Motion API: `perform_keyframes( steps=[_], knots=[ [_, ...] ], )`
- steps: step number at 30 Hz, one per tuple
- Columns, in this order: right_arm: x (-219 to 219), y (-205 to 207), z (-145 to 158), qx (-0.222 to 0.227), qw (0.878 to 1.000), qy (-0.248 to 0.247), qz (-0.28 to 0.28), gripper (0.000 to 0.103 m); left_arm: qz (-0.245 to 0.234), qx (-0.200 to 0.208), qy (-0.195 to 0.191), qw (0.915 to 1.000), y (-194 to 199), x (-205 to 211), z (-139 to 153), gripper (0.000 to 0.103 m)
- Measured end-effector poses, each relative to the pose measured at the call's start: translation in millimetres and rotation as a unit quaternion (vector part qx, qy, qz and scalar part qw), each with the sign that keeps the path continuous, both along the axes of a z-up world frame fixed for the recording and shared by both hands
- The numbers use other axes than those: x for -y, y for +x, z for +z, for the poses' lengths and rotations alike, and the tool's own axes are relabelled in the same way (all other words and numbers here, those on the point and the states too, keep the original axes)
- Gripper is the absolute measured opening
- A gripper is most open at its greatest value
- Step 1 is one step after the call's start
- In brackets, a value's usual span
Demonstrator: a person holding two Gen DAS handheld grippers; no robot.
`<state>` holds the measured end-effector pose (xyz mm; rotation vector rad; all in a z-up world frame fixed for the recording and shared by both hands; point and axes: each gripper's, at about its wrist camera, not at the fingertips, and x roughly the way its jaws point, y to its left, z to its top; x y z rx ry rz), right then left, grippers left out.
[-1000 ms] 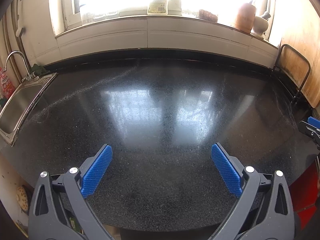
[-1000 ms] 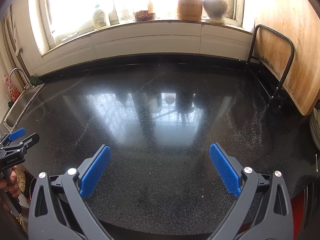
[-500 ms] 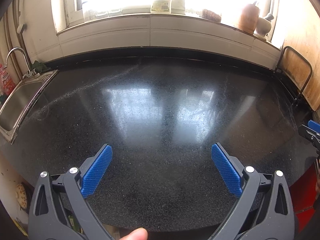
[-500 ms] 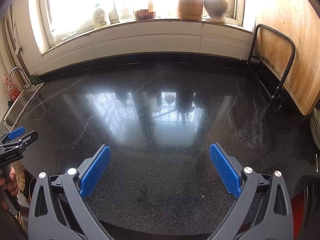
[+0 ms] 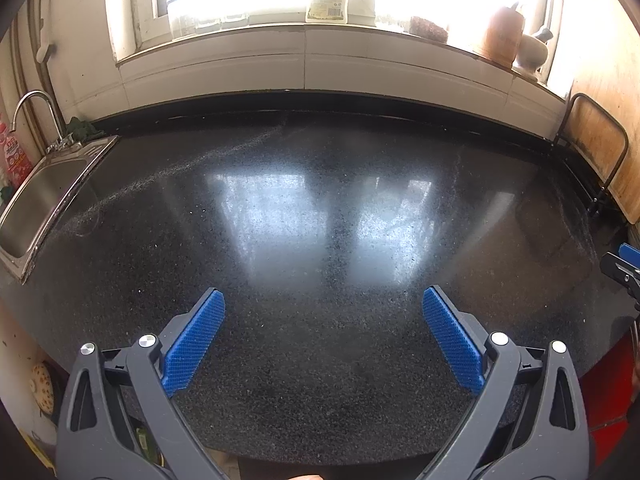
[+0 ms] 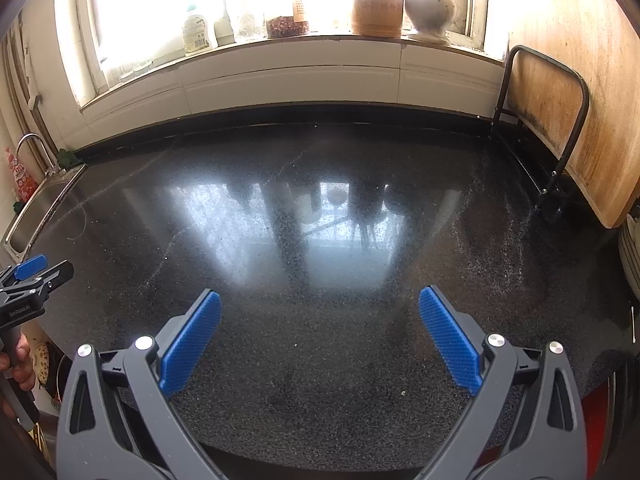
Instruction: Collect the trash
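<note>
No trash can be made out on the black speckled desk [image 5: 320, 208] ahead of either pair of tongs, save perhaps a tiny pale crumb [image 6: 404, 393] just inside the right finger of the right tongs [image 6: 320, 324] (too small to tell what it is). Both the left tongs [image 5: 324, 328] and the right tongs hang spread wide and released above the desk's near edge, gripping nothing. Out to the left of the tongs lies a steel sink [image 5: 36, 200], a wooden board [image 6: 568, 92] leans on a dark rack [image 6: 560, 120] to their right, and jars [image 6: 376, 0] line the windowsill [image 6: 280, 46] far ahead.
</note>
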<state>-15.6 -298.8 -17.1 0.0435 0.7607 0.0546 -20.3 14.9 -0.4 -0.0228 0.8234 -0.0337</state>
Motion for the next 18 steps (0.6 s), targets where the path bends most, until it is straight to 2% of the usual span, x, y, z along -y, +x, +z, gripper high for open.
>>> perform_keyframes(
  steps=[11, 18],
  knots=[
    [5, 3, -4, -0.001, 1.000, 0.000, -0.008, 0.096, -0.001, 0.006, 0.006, 1.0000, 3, 0, -2, 0.096],
    [14, 8, -8, 0.003, 1.000, -0.003, -0.013, 0.096, -0.007, 0.002, 0.002, 1.0000, 19, -7, -6, 0.096]
  ],
)
